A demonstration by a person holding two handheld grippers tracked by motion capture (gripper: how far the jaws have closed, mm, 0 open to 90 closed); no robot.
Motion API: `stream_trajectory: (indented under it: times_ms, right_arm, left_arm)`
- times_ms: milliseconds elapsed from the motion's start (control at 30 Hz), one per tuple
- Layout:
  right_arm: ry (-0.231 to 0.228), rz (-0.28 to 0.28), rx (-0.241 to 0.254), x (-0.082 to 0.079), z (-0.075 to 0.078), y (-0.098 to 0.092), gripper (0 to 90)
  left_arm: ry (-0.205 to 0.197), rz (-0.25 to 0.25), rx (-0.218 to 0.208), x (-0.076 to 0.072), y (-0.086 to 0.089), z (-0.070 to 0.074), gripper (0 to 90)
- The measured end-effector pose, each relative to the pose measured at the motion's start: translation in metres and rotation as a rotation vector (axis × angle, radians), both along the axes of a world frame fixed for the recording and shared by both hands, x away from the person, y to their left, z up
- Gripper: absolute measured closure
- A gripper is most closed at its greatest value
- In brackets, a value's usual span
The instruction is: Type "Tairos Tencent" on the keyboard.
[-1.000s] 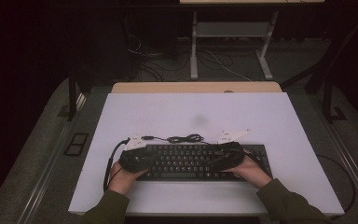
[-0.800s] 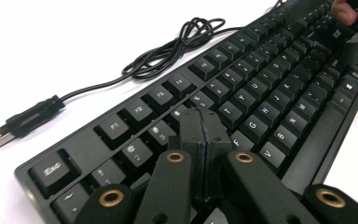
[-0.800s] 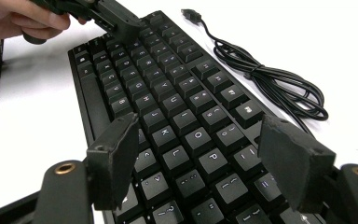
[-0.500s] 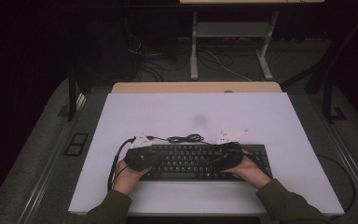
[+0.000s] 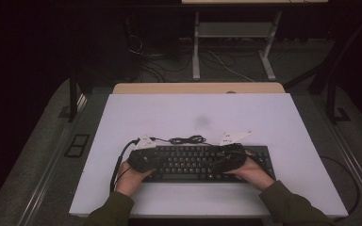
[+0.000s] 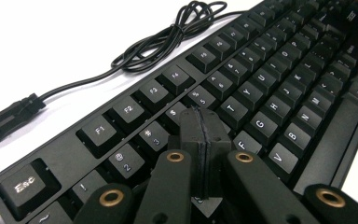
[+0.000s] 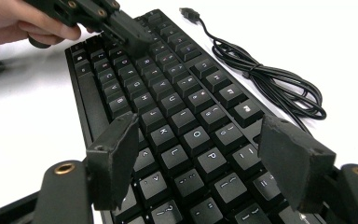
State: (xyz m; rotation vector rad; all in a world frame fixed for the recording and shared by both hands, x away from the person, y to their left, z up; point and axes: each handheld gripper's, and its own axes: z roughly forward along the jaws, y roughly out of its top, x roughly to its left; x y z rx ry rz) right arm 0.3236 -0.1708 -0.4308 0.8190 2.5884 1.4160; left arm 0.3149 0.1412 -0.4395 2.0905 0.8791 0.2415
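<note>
The left gripper [image 6: 200,154] has just pressed its two jaws tight together with nothing between them, and its tip is over the letter keys near the left end of the black keyboard [image 5: 198,162]. The keyboard lies flat on the white table [image 5: 245,117] (its cable [image 5: 186,140] curls just behind it). The right gripper [image 7: 200,163] is over the right keys, jaws wide apart, holding nothing.

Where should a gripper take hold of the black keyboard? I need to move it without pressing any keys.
Probably grip the keyboard by a short end. It lies flat, so bring open jaws in level from the side and close over the thin bare frame there. The right gripper, open over the keys, sits nearer the right end. The left gripper is shut over the number row.
</note>
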Motion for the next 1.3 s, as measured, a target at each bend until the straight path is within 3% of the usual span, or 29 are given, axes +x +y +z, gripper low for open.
stream_trajectory:
  times_ms: [333,667,1067,1300]
  right_arm:
    - [-0.004,0.0,0.002,0.0,0.001,-0.001,28.7]
    - [0.012,-0.013,0.006,0.001,0.005,-0.002,28.7]
    - [0.032,0.004,0.008,0.002,0.004,0.004,32.0]
    - [0.041,0.012,0.011,0.006,0.004,0.007,34.7]
  left_arm:
    - [0.0,-0.001,-0.019,-0.001,0.002,0.003,88.4]
    - [-0.004,0.002,-0.036,-0.003,0.006,0.007,82.4]
    - [0.004,0.001,-0.034,-0.01,0.006,0.006,53.3]
    - [0.001,-0.007,-0.045,-0.011,0.007,0.006,41.6]
